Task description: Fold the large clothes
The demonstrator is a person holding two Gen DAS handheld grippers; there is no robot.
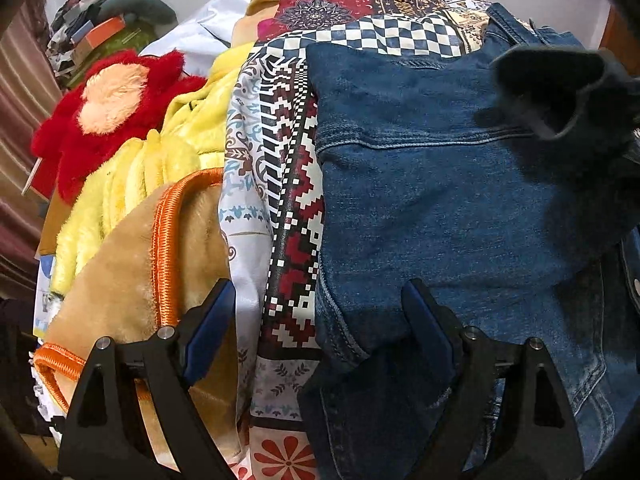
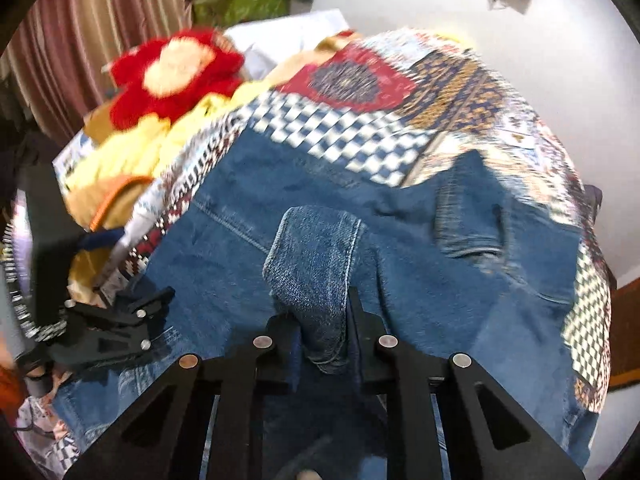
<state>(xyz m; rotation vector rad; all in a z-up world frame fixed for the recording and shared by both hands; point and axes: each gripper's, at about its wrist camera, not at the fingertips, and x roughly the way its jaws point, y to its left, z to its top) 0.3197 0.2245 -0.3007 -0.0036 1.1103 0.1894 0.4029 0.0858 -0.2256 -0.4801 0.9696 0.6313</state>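
The denim jacket (image 2: 248, 280) is lying spread over the patterned bedspread (image 2: 360, 128), reaching toward its near edge; a checkered strip of bedspread is showing free beyond the jacket's far hem. Yellow plush fabric (image 1: 132, 184) and a red plush flower (image 1: 116, 116) are crowding the bedspread's left edge. The left gripper (image 1: 320, 328) is hovering wide open over the jacket's left edge, pinching nothing. The right gripper (image 2: 324, 344) is clamping a raised fold of denim.
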